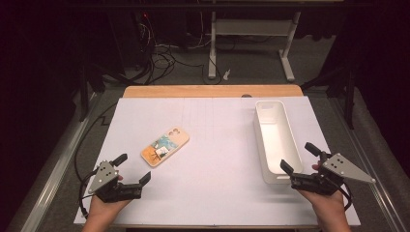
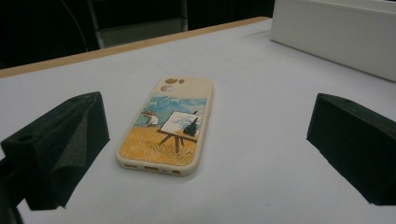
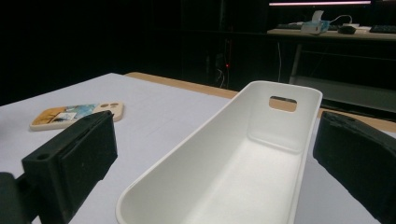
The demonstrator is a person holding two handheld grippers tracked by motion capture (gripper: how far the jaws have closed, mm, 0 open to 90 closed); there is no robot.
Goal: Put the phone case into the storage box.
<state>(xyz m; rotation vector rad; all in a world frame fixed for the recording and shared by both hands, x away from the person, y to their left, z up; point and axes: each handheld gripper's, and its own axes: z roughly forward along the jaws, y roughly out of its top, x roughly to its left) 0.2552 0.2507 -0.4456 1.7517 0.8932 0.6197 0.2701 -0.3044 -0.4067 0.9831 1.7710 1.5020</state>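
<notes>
No legible text, brand, number or sign appears in any view. The phone case carries a printed picture only: a figure in a hat, an easel and a yellow field under a blue sky, with no lettering. The white bin is unmarked. The white sheet on the counter bears faint ruled lines, with no characters.

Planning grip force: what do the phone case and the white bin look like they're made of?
Phone case: probably soft matte plastic or silicone, given its rounded cream edges and printed painting with no glare. White bin: likely rigid moulded plastic with a smooth satin finish, thin even walls and a cut-out handle slot.
</notes>
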